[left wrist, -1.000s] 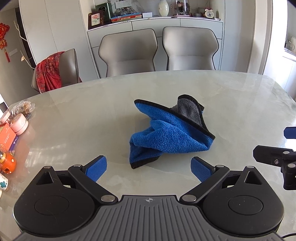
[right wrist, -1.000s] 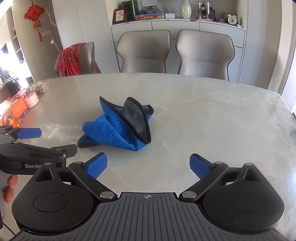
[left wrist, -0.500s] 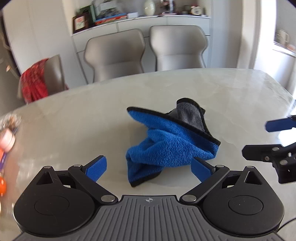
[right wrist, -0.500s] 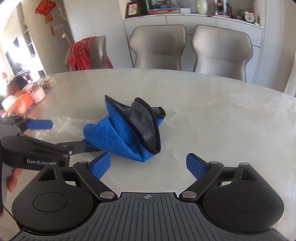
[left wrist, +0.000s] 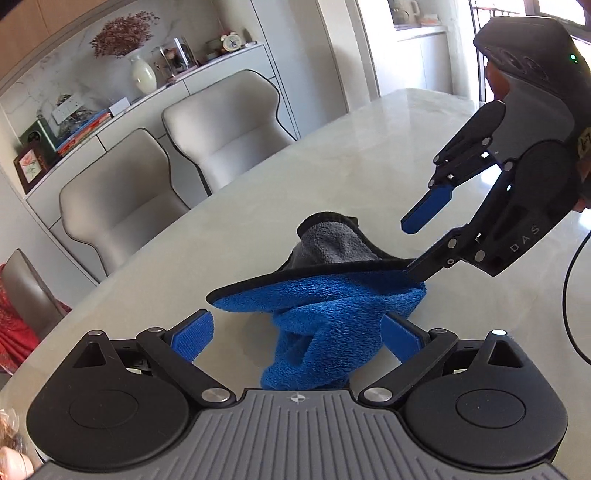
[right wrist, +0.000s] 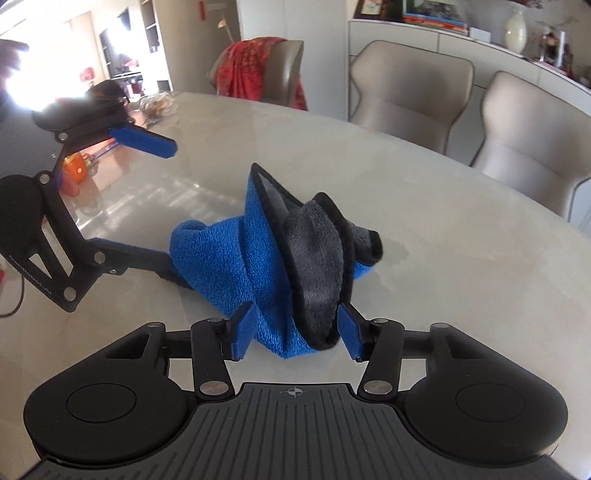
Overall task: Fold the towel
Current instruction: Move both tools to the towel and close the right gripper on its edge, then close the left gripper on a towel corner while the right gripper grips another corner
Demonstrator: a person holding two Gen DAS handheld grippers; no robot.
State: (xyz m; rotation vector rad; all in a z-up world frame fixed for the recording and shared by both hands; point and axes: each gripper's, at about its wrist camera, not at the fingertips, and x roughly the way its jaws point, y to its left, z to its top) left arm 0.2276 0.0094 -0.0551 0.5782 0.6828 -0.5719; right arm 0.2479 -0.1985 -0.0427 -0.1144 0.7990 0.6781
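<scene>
Pale marble formed the dining table [left wrist: 369,155] on which the work took place, with grey upholstered chairs [left wrist: 122,199] drawn up along its far edge and a white sideboard [right wrist: 436,33] behind them.

The towel [left wrist: 332,314], blue on one face and grey on the other with black edging, lay crumpled in a loose heap near the middle of the table [right wrist: 461,258].

The right gripper [right wrist: 293,332] had its two blue pads on either side of the nearest fold of the towel [right wrist: 266,258]. Its jaws were closing, and the fold sat between them; both pads stood close against the cloth, though whether they pressed it could not be told. In the left wrist view, the right gripper [left wrist: 419,247] had its lower finger tucked at the black hem and its upper finger raised clear above the cloth.

The left gripper [left wrist: 295,338] stood spread wide, with a blue end of the towel lying between its pads and touching neither firmly. In the right wrist view, the left gripper [right wrist: 162,206] had its lower finger at the towel's left side and its upper finger well above it.

A red cloth [right wrist: 255,70] hung over a further chair.
</scene>
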